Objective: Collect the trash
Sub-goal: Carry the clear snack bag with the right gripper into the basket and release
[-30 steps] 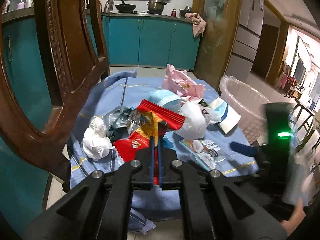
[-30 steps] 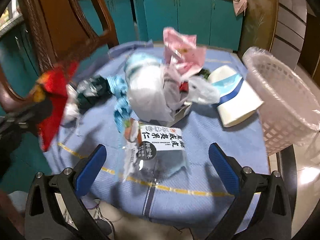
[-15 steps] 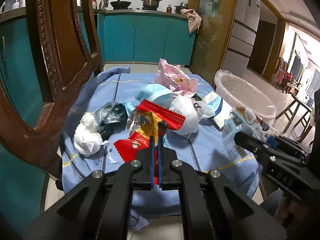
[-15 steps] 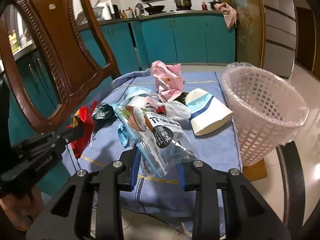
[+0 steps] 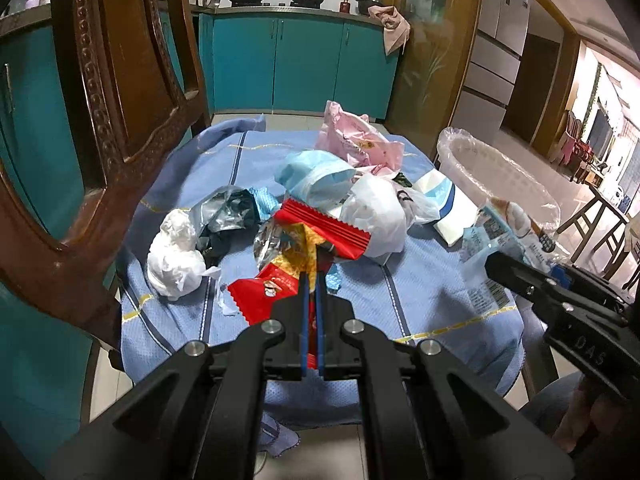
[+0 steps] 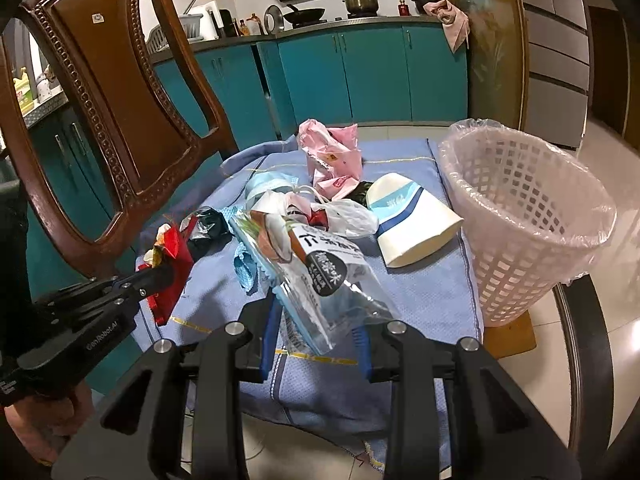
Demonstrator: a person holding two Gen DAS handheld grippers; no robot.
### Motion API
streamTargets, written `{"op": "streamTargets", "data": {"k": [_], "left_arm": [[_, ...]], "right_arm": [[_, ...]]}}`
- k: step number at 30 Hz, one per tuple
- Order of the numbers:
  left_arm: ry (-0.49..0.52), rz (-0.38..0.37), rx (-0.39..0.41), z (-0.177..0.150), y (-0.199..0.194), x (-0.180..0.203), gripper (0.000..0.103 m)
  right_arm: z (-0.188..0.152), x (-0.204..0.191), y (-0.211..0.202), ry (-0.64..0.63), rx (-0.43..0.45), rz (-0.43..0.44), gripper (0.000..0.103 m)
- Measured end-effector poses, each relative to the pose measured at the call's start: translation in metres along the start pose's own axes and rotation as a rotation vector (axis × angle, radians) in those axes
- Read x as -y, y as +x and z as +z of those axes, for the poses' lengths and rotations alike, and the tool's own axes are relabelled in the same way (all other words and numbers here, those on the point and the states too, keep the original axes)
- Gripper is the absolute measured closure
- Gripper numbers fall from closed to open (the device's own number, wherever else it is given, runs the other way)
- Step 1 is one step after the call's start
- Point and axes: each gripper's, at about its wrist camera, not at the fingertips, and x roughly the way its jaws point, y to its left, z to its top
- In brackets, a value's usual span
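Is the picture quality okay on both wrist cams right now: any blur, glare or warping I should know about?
Left wrist view: sharp, heavy fisheye bending the chair, bright washout in the far room at right. Right wrist view: also sharp, glare on the floor beside the basket, soft reflections on the clear wrapper.

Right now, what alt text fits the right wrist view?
The right gripper holds a clear snack bag above a blue-clothed table strewn with trash, a lined white basket to its right. At left, the left gripper holds a red wrapper.
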Motion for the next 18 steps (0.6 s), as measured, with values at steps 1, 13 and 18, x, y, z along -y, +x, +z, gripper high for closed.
{"op": "streamTargets", "data": {"k": [1, 13, 18], "left_arm": [[0.002, 0.000, -0.002, -0.0003, 0.0005, 0.0006, 0.099], [0.009, 0.005, -0.015, -0.0021, 0.0027, 0.0025, 0.099], [0.007, 0.005, -0.017, -0.0017, 0.0033, 0.0013, 0.099]], "right_arm": [[0.0002, 0.0001, -0.0007, 0.000, 0.001, 0.002, 0.071], [0.0001, -0.0017, 0.0000, -0.006, -0.003, 0.006, 0.071], [-0.0003, -0.0023, 0.0004, -0.011, -0.007, 0.007, 0.071]]}}
